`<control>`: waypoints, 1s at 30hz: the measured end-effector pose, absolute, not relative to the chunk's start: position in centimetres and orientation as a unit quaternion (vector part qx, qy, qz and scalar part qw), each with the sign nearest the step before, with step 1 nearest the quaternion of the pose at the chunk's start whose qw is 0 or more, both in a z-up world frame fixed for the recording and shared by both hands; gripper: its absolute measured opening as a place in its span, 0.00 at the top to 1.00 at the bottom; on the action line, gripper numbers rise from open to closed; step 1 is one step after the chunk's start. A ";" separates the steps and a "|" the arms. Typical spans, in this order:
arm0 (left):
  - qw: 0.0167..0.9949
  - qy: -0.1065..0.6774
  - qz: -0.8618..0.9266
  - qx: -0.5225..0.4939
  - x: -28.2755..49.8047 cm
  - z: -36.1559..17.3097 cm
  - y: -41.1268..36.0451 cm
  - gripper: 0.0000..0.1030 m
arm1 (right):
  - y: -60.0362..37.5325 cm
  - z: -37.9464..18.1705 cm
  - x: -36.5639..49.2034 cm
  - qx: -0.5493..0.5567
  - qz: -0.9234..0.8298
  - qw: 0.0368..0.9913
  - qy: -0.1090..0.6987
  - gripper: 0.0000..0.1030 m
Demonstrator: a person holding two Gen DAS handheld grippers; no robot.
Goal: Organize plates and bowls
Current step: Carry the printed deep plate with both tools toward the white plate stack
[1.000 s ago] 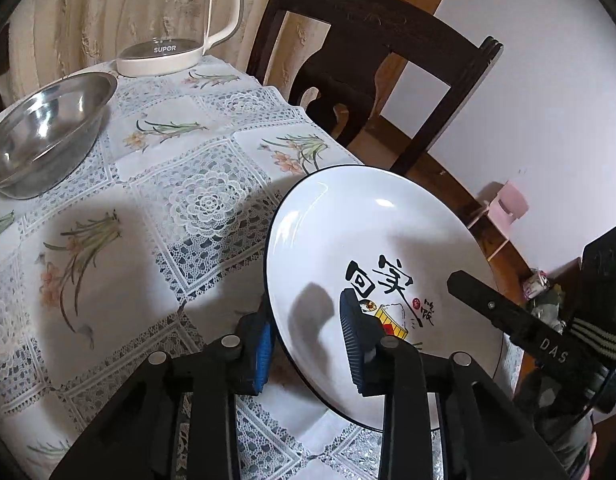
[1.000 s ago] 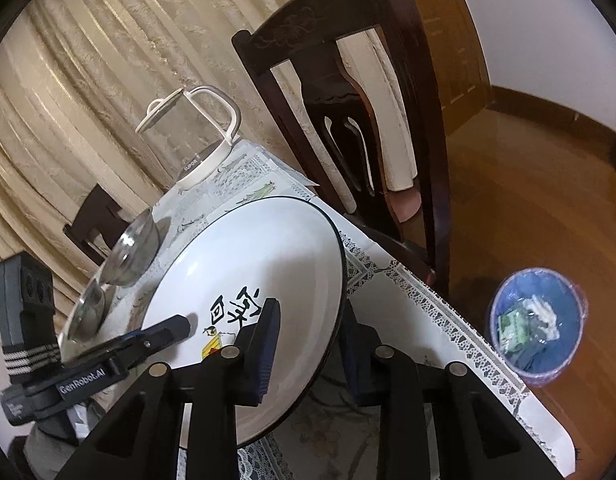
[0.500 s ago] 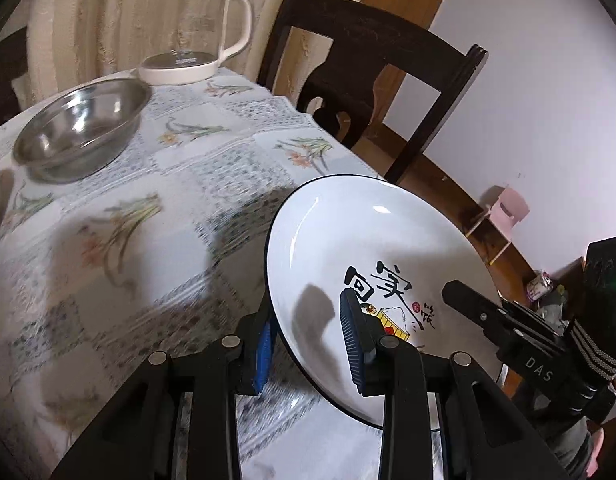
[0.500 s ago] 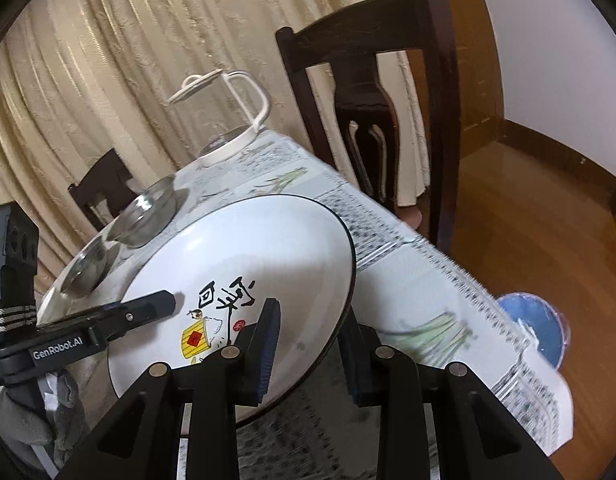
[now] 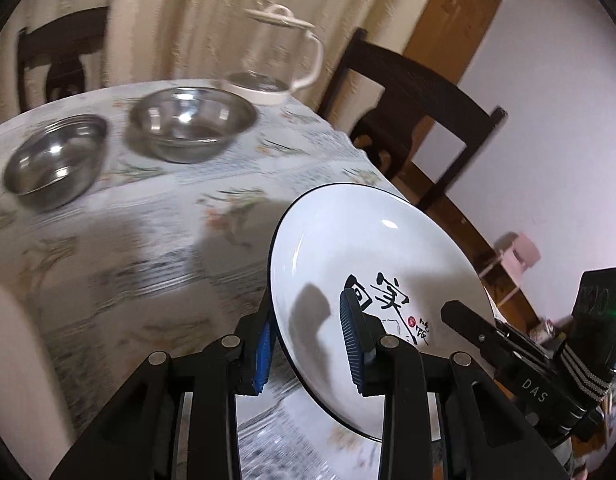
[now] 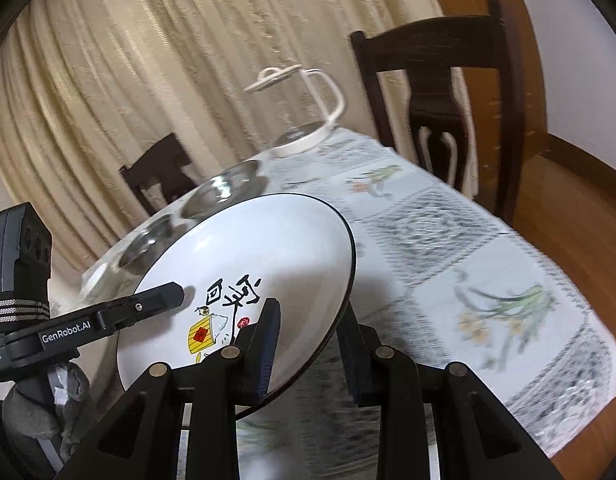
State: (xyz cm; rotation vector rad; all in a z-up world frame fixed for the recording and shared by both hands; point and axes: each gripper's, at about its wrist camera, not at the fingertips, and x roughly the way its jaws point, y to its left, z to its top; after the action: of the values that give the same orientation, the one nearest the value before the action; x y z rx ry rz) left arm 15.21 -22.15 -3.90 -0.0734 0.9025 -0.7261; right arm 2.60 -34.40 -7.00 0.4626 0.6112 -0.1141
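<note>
A white plate with a black rim and painted characters is held above the table by both grippers. My left gripper is shut on its left rim. My right gripper is shut on its right rim, with the plate tilted in that view. Each gripper shows in the other's view, the right one and the left one. Two steel bowls stand on the table: a larger one and a smaller one. They also show behind the plate, larger and smaller.
A glass kettle with white base stands at the table's far edge, also in the right view. Dark wooden chairs stand around the table with its floral cloth. A white object sits at the lower left.
Both grippers have carried the plate up and to the left over the table. The two steel bowls and the kettle have come further into view. The grip has not changed.
</note>
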 end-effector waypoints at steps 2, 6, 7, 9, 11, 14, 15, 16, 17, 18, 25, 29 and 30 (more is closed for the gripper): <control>0.842 0.423 -0.331 -0.040 14.9 -3.6 -20.6 0.70 | -33.3 -6.8 2.9 0.228 -0.038 0.927 0.294 0.70; 0.857 0.420 -0.296 -0.044 14.0 -3.3 -17.0 0.70 | -30.9 -6.4 3.5 0.224 -0.005 0.930 0.291 0.70; 0.859 0.420 -0.289 -0.049 13.9 -3.3 -16.2 0.70 | -30.3 -6.4 3.6 0.221 0.002 0.931 0.292 0.70; 0.862 0.419 -0.277 -0.060 13.6 -3.3 -14.4 0.70 | -28.9 -6.3 4.0 0.216 0.017 0.931 0.292 0.70; 0.867 0.416 -0.266 -0.069 13.3 -3.1 -12.5 0.70 | -27.7 -6.3 4.4 0.216 0.035 0.931 0.293 0.70; 0.876 0.408 -0.246 -0.081 12.6 -2.8 -9.8 0.70 | -25.8 -6.3 5.0 0.215 0.058 0.929 0.296 0.70; 0.879 0.405 -0.239 -0.086 12.5 -2.7 -8.9 0.70 | -25.2 -6.3 5.1 0.213 0.065 0.928 0.298 0.70; 0.881 0.402 -0.233 -0.090 12.3 -2.6 -8.2 0.70 | -24.6 -6.4 5.3 0.212 0.072 0.927 0.300 0.70; 0.883 0.400 -0.227 -0.094 12.2 -2.6 -7.3 0.70 | -23.9 -6.4 5.5 0.212 0.080 0.926 0.302 0.70; 0.885 0.398 -0.218 -0.100 12.0 -2.5 -6.4 0.70 | -23.2 -6.4 5.8 0.212 0.091 0.924 0.304 0.70; 0.891 0.400 -0.174 -0.127 11.3 -3.2 -1.2 0.70 | -19.1 -5.8 7.1 0.193 0.136 0.920 0.314 0.70; 0.891 0.402 -0.158 -0.139 10.8 -4.0 1.0 0.70 | -17.2 -6.0 7.7 0.181 0.149 0.917 0.322 0.70; 0.891 0.403 -0.154 -0.143 10.8 -4.2 1.5 0.70 | -16.7 -6.0 7.8 0.179 0.153 0.916 0.325 0.70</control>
State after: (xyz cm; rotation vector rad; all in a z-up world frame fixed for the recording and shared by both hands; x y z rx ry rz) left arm 10.81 1.50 -4.21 -0.2963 0.8376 -0.3203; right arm 7.82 -16.72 -6.04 0.3682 0.6696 0.3139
